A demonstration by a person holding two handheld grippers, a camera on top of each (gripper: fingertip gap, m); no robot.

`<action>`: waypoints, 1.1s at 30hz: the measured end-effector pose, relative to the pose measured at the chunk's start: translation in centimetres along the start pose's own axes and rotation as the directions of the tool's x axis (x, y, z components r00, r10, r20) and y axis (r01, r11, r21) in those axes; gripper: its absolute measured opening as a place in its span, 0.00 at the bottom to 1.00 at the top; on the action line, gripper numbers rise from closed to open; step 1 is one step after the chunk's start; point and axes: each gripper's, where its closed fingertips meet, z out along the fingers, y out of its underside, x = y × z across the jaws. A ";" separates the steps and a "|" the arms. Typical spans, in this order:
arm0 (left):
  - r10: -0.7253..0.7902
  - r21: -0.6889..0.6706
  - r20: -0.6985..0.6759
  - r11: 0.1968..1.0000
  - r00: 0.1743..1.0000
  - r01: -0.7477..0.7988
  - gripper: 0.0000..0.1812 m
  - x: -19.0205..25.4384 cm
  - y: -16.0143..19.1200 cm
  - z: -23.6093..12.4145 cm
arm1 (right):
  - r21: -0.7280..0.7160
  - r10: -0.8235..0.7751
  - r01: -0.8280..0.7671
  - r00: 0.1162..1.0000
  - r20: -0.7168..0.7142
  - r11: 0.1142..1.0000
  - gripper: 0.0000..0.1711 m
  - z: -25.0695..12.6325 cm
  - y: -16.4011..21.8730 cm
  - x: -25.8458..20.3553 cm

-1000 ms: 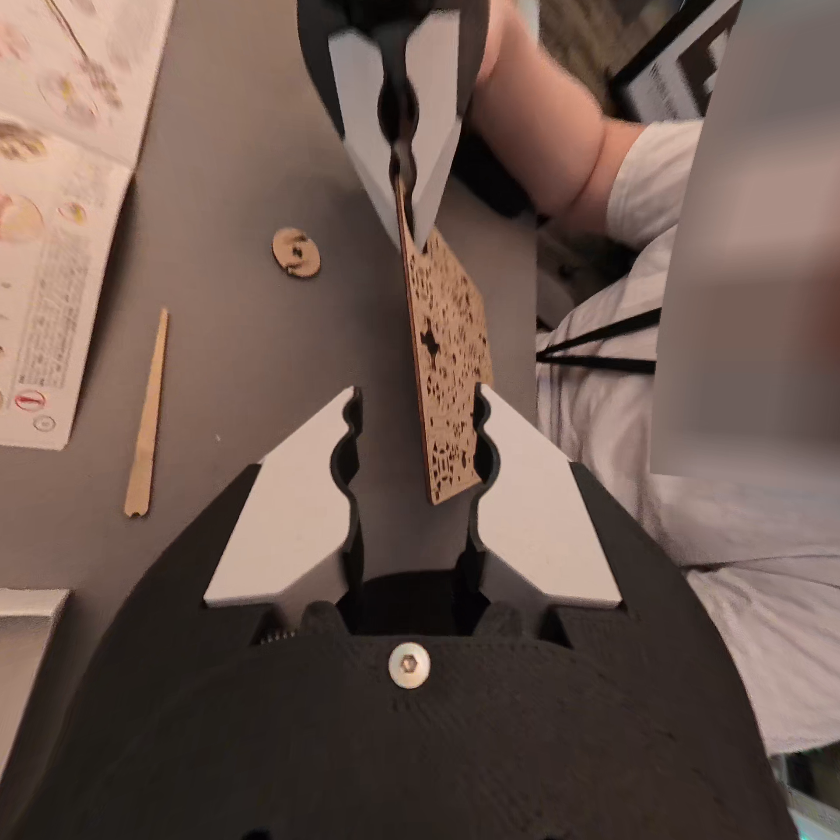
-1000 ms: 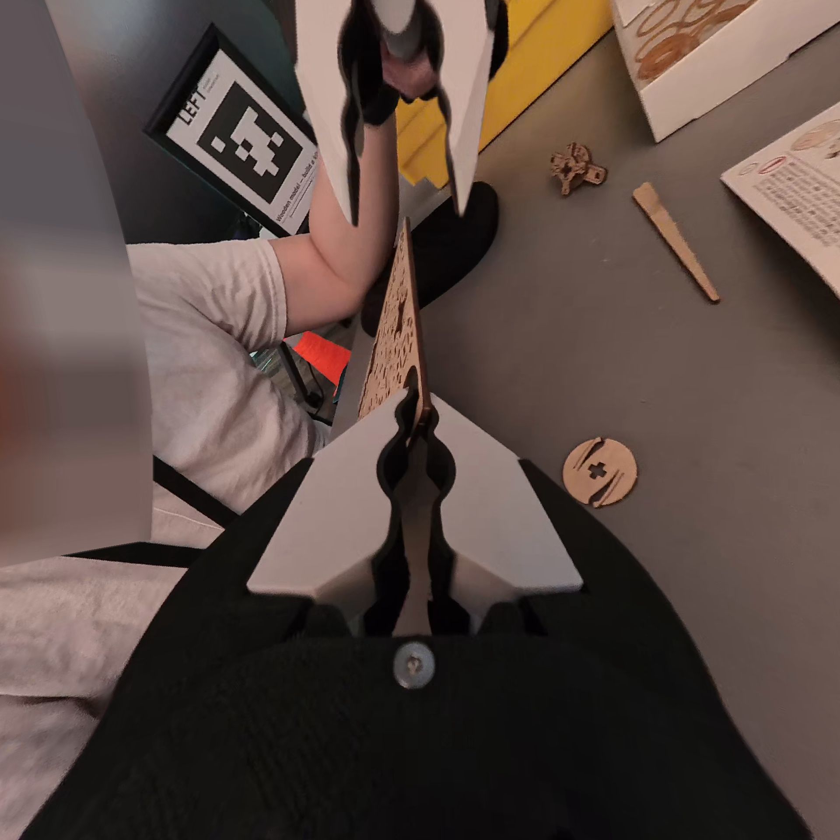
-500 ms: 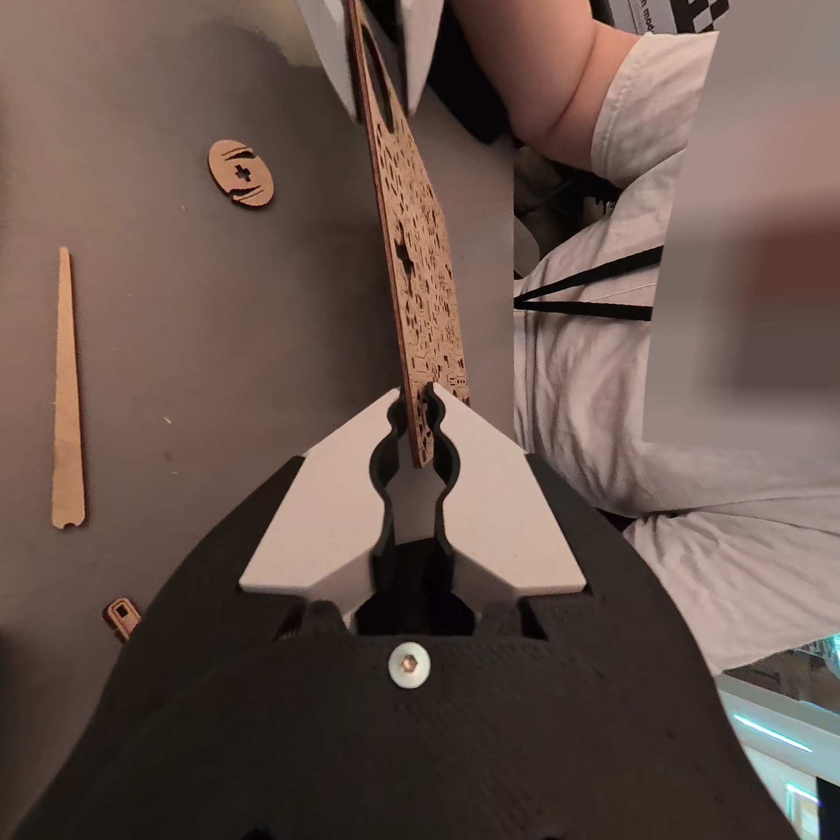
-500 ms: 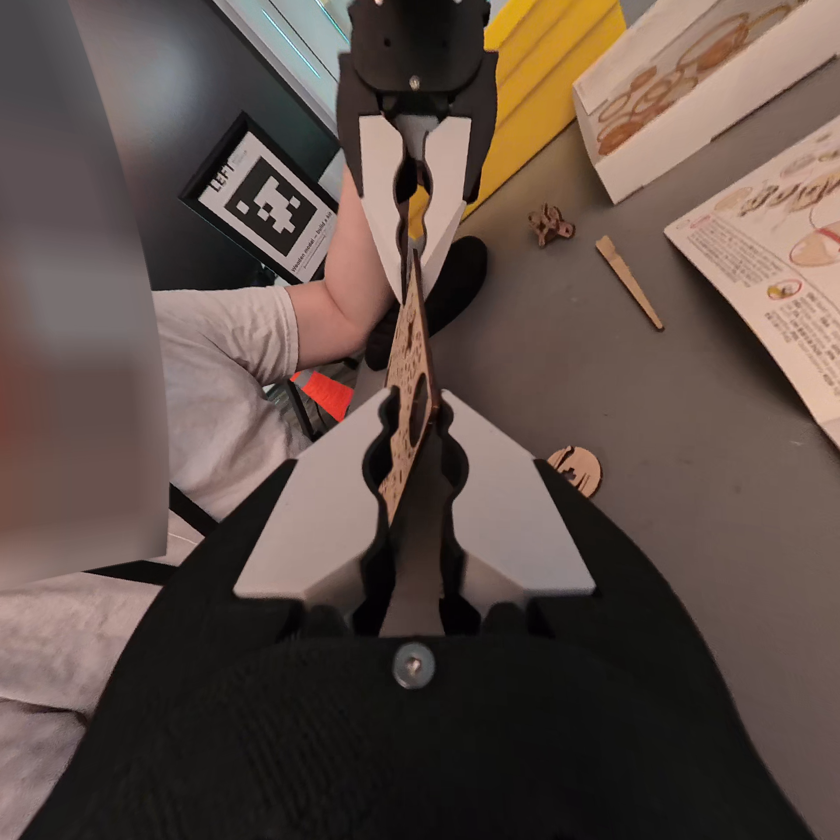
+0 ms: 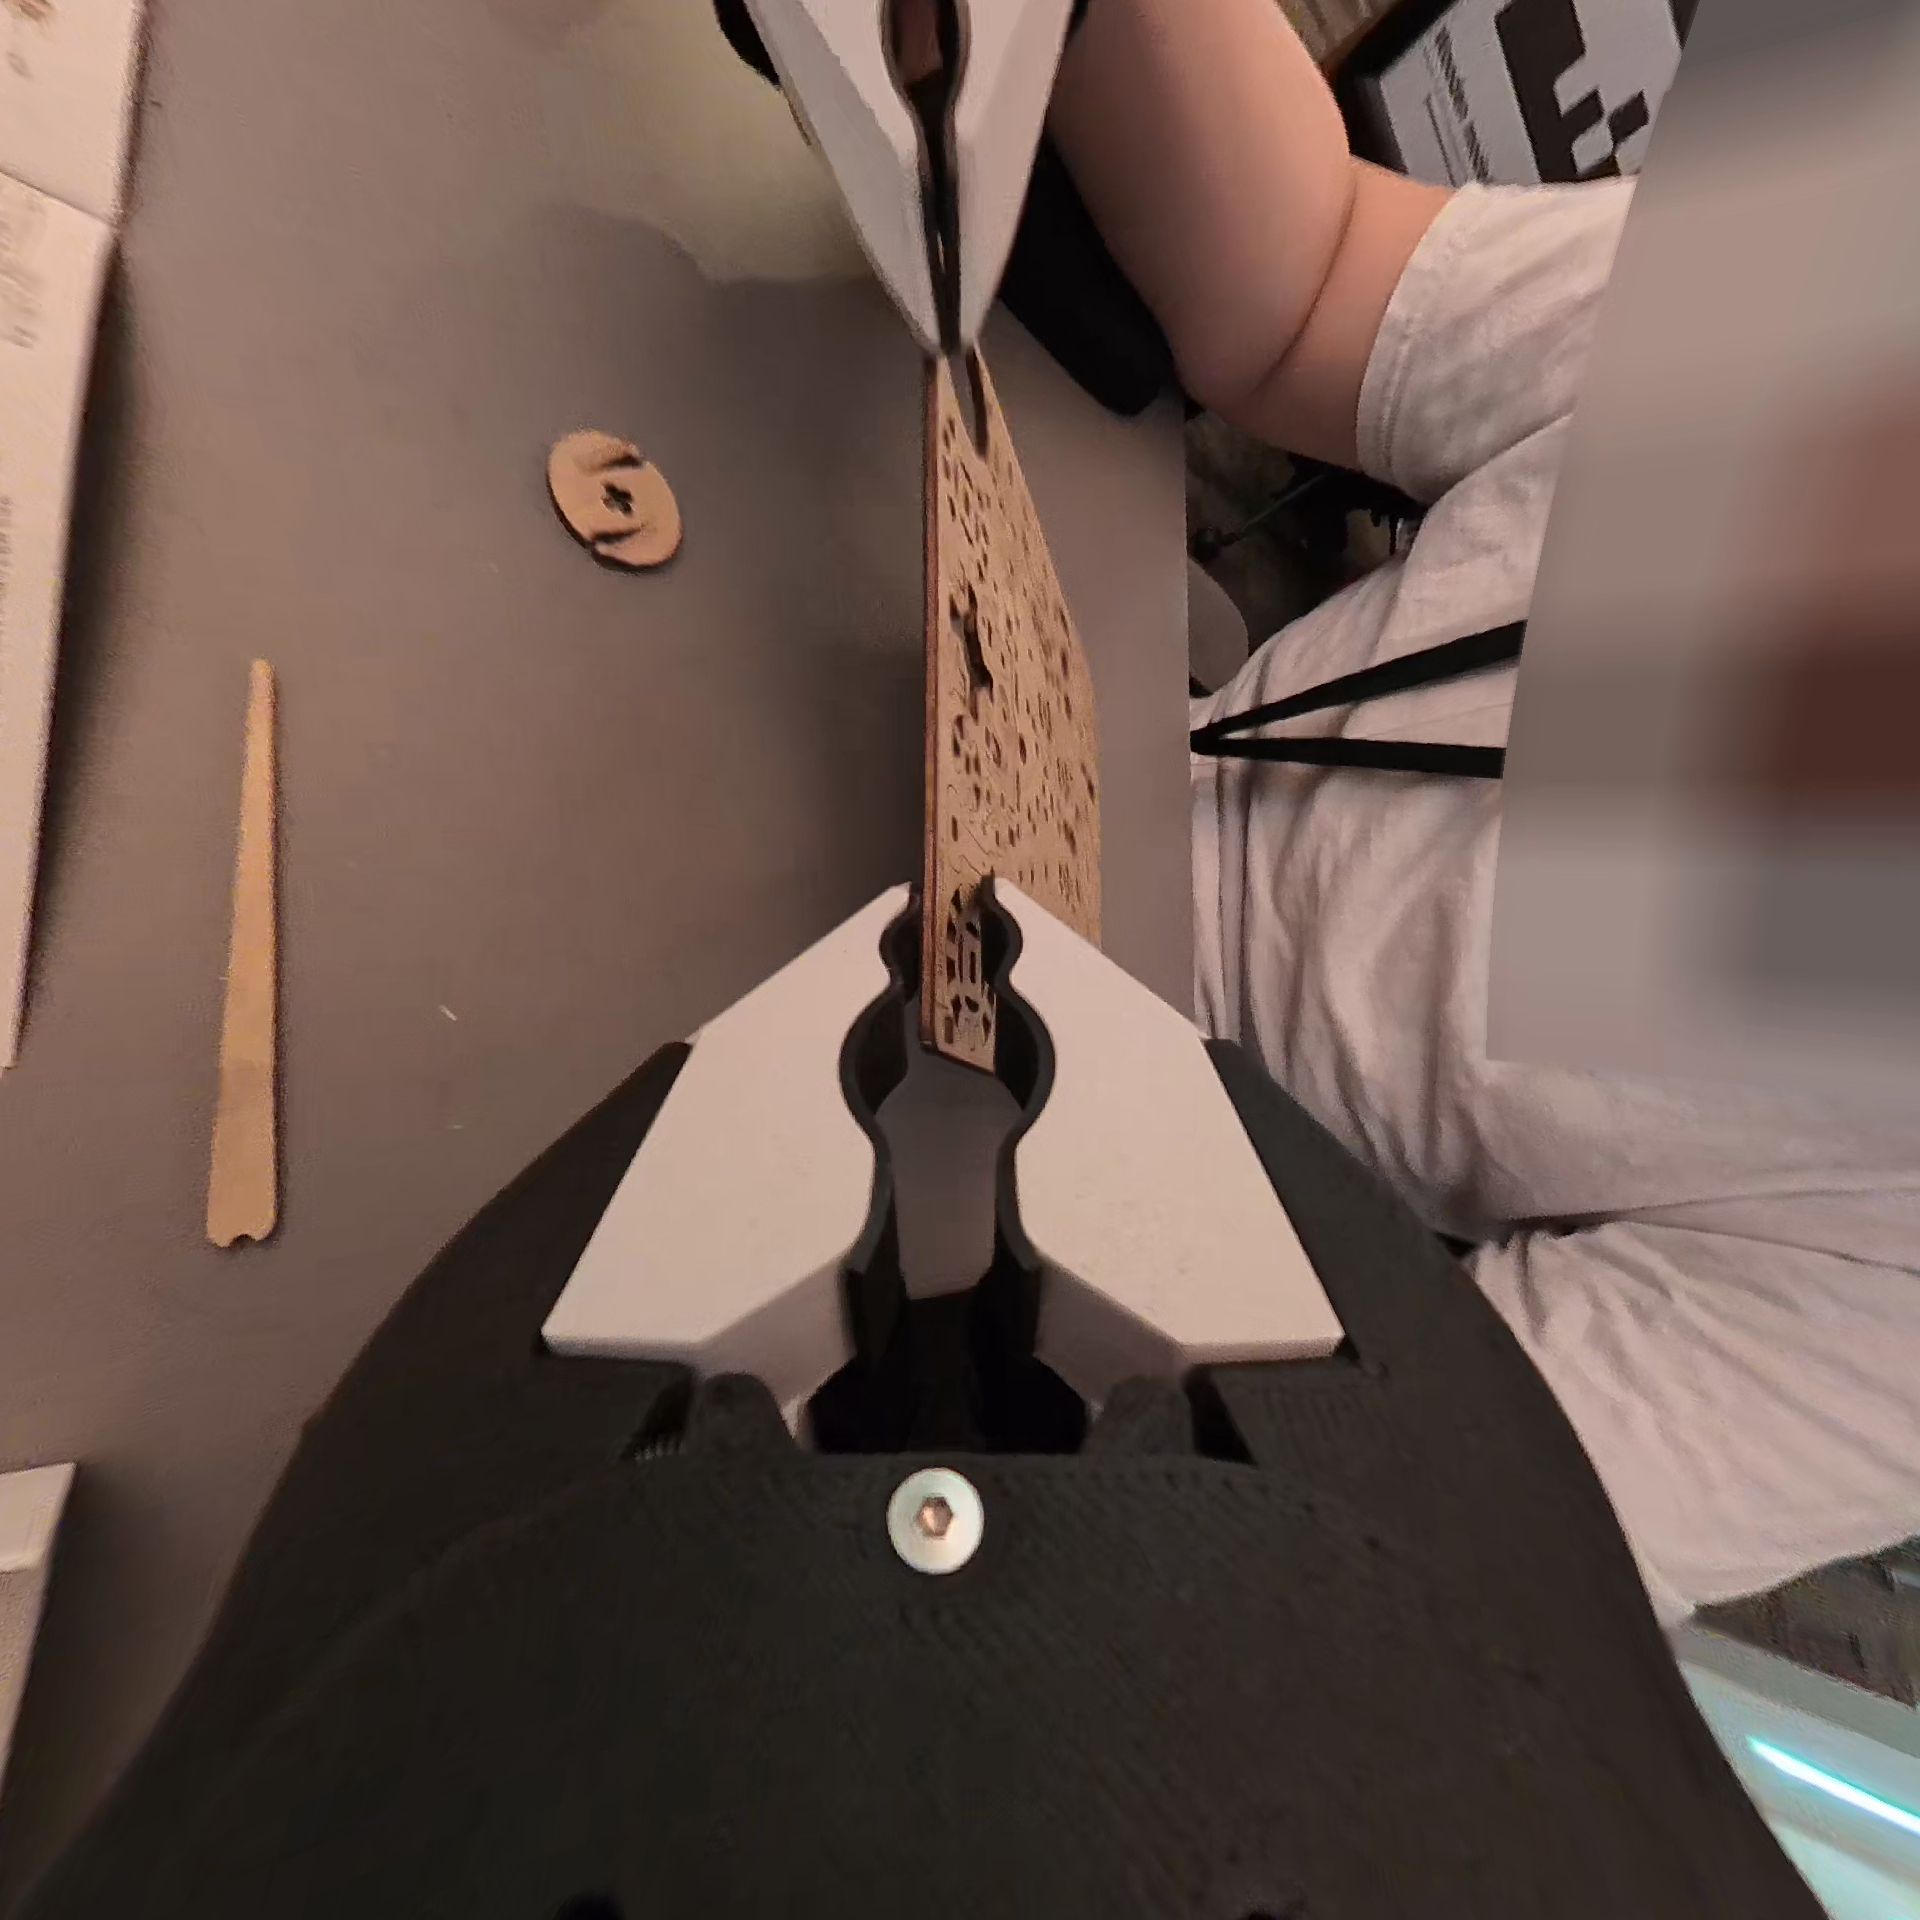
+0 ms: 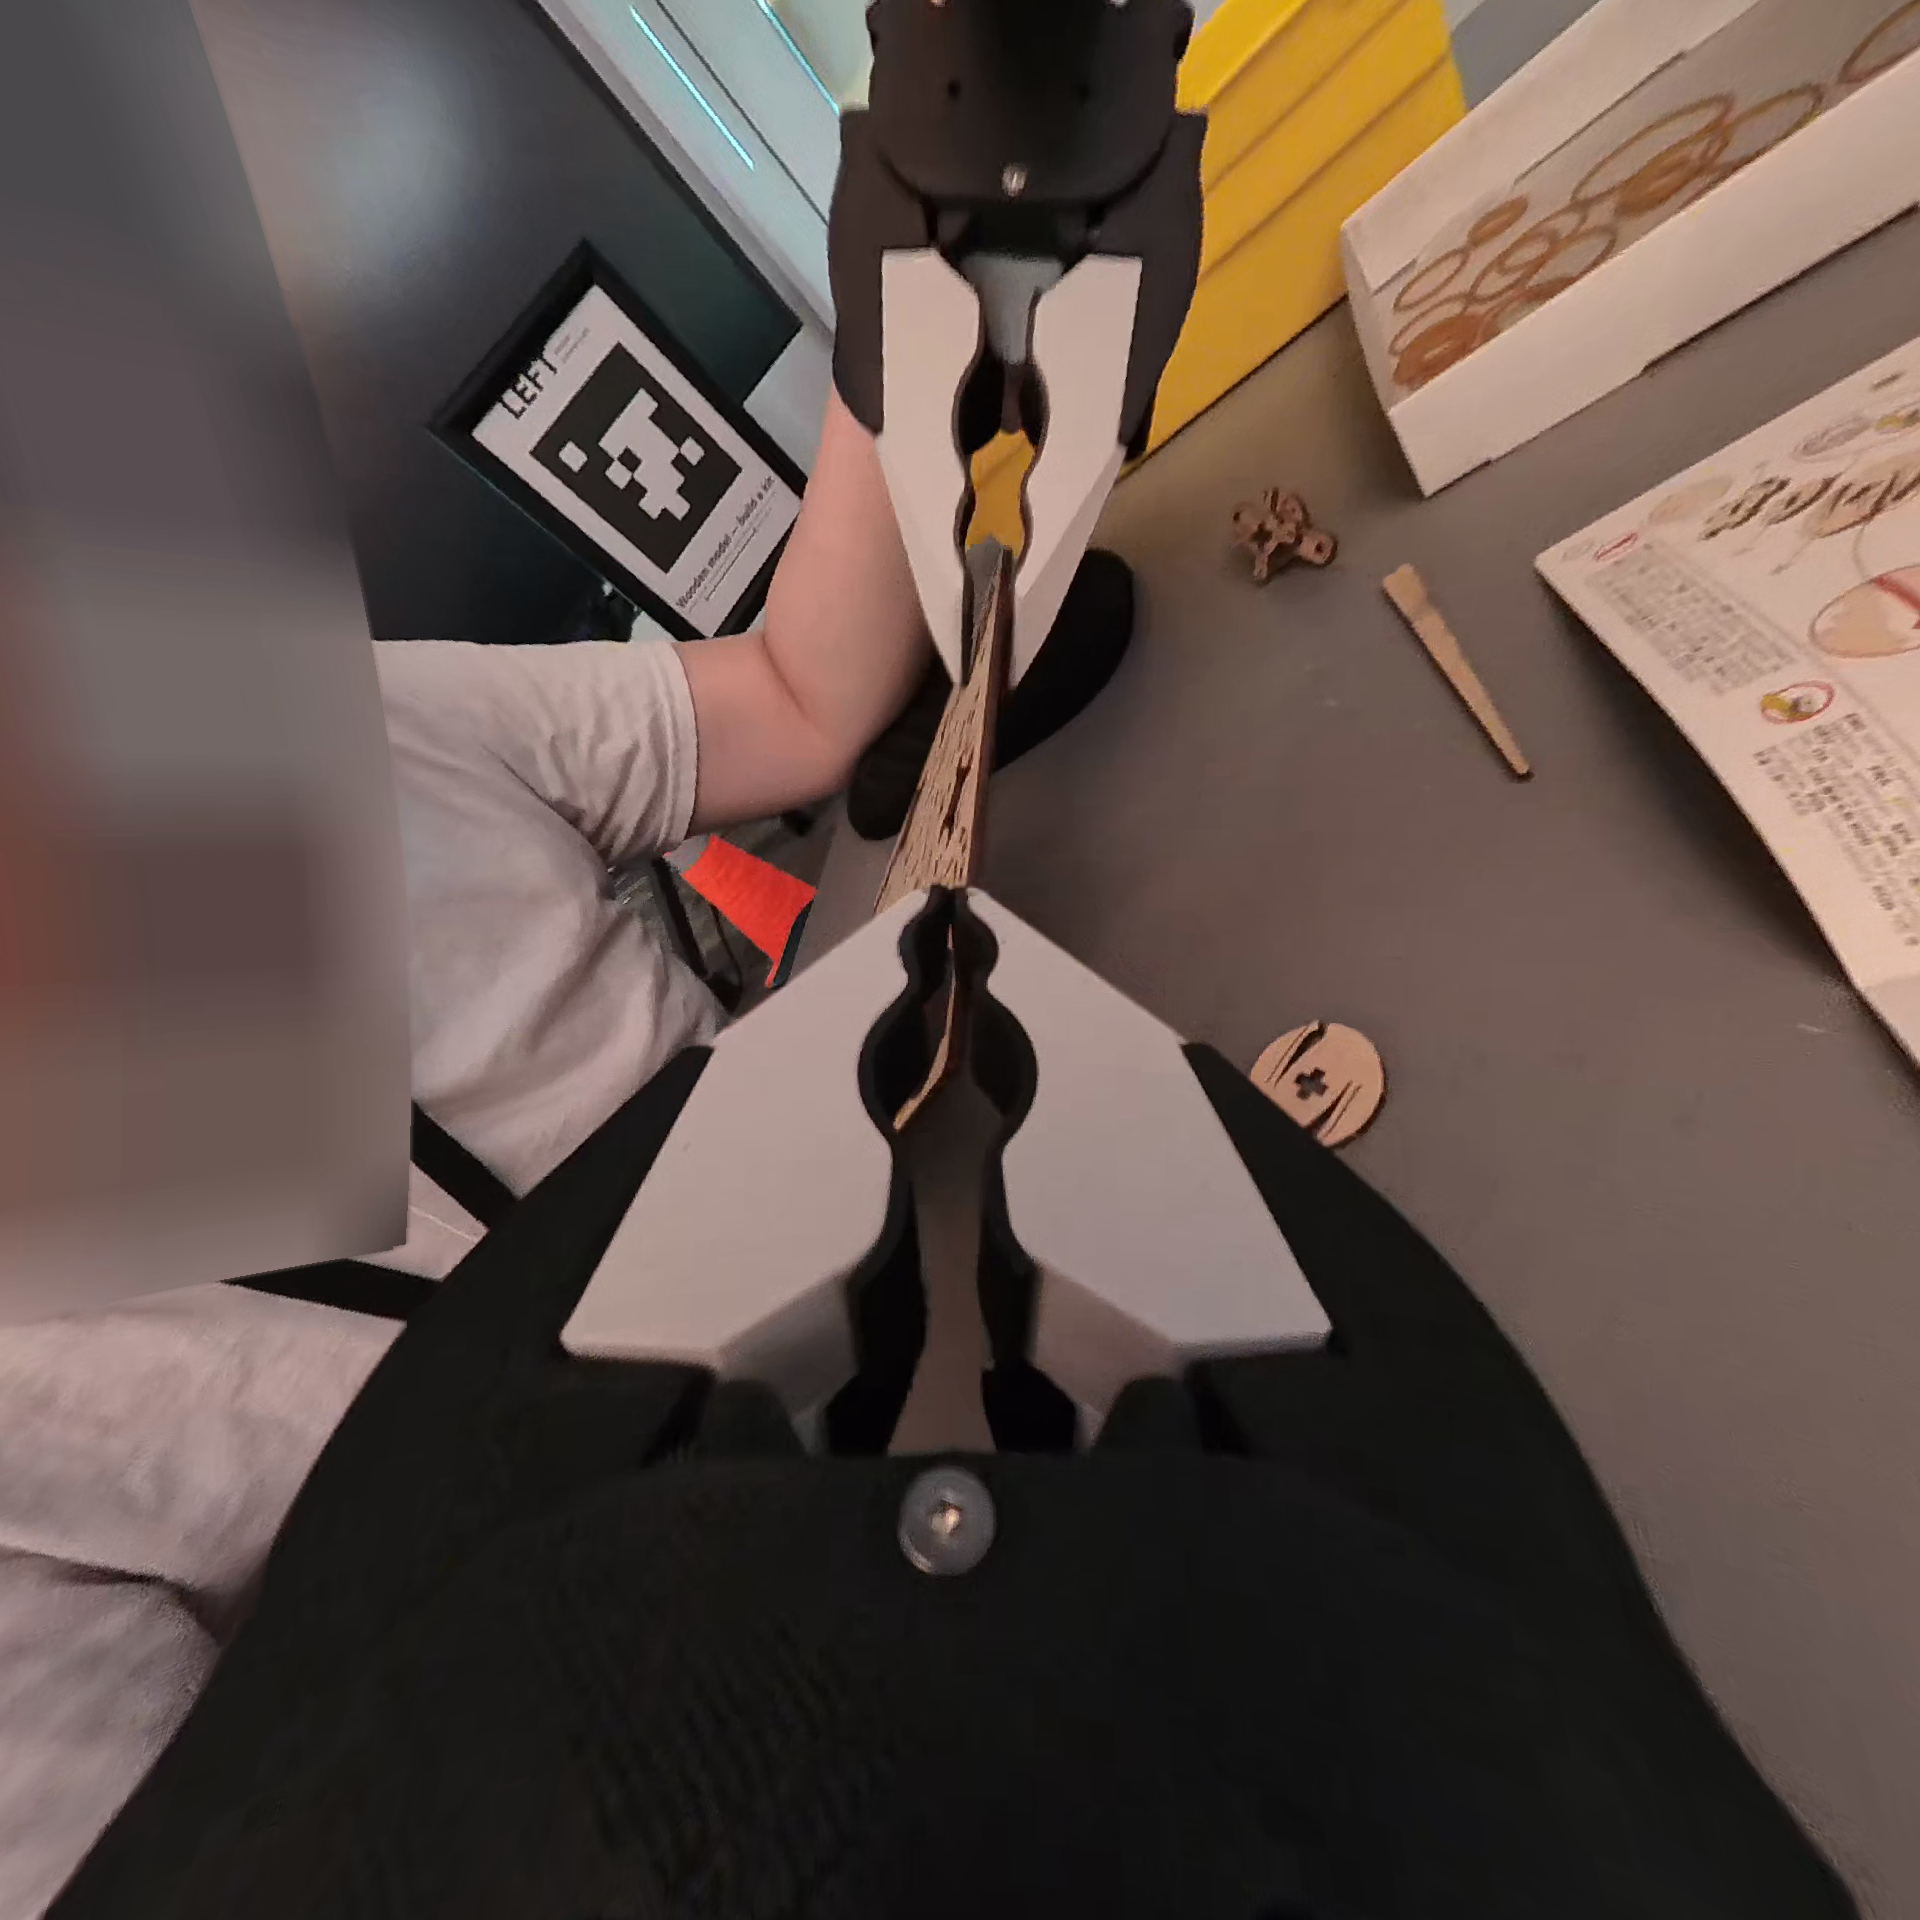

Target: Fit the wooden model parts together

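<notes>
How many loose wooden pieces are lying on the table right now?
3: a round disc, a tapered stick and a small assembled cluster. Others may lie outside view.

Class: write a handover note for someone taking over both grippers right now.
Left gripper: shut on one end of the perforated wooden panel.
Right gripper: shut on the opposite end; the panel hangs edge-up above the grey table.
On the table: round disc, tapered stick, small assembled piece, instruction sheet.
Done: panel lifted. Left: join it to another part; nothing fitted yet.
</notes>
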 end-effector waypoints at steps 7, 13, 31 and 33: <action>-0.019 0.161 0.019 0.987 1.000 0.016 0.04 -1.0 -2.7 -1.1 | -0.191 0.013 -0.007 0.999 0.030 0.982 0.01 0.5 3.4 -0.3; -0.009 0.115 0.001 0.993 1.000 0.009 0.04 -0.8 -2.1 -0.1 | -0.048 -0.056 0.056 0.998 0.002 0.997 0.13 0.6 0.5 -0.3; 0.141 0.182 -0.002 0.973 0.990 -0.138 0.14 1.9 -3.9 -0.5 | -0.311 0.023 0.033 0.984 0.176 0.950 0.01 3.4 5.2 -3.7; 0.168 0.295 0.055 0.939 0.984 -0.177 0.16 2.1 -5.3 -2.8 | -0.249 0.026 0.013 0.988 0.153 0.969 0.01 2.5 3.9 -3.3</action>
